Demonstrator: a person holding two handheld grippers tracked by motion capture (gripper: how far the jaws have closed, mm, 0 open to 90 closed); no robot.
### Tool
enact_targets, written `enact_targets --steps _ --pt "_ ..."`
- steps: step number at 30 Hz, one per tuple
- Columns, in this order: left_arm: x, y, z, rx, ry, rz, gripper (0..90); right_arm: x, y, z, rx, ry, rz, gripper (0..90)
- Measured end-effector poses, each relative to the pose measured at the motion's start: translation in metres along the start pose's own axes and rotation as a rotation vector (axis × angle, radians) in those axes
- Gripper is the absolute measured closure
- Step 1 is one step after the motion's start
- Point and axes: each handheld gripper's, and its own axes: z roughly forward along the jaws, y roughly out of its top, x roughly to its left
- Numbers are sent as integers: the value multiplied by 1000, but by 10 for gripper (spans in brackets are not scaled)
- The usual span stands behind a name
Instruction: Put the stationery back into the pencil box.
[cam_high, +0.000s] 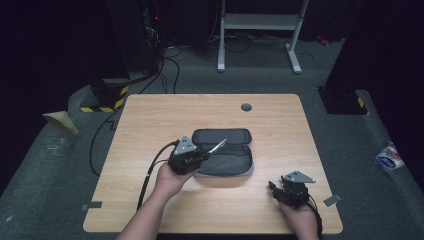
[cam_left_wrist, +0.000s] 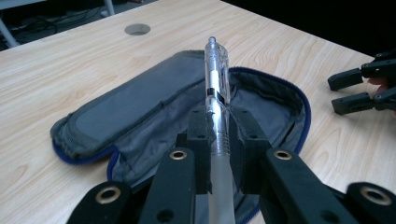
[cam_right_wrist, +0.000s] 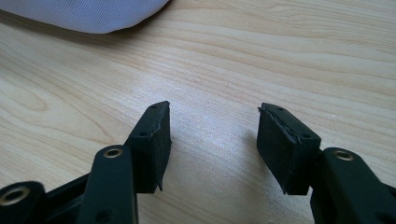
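Left hand-held gripper (cam_left_wrist: 217, 140) clamps a clear pen (cam_left_wrist: 217, 88) over the open pencil case (cam_left_wrist: 140, 100) mid-table, probably for dropping in. Right hand-held gripper (cam_right_wrist: 212, 140) gapes empty near the table's front-right corner.

Table (cam_high: 150, 115): pale wood-grain top, smooth, faint sheen. Case (cam_left_wrist: 140, 100): grey woven cloth, matt, blue edging; lining thinner and creased. Pen (cam_left_wrist: 217, 79): clear glossy plastic, frosted at the grip. Jaws of both grippers: matt black plastic, brass-coloured rivets.
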Motion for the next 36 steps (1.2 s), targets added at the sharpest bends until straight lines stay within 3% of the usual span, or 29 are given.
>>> enact_targets --steps 9,15,22,36 --pt "0 5 23 29 -38 -12 792 0 0 0 1 -2 1 444" --pt "-5 6 33 21 -57 -22 792 1 0 0 1 -2 2 444" --pt "-7 5 45 56 -70 -5 792 1 0 0 1 -3 2 444" --pt "-6 2 55 102 -61 12 791 0 0 0 1 -2 1 444"
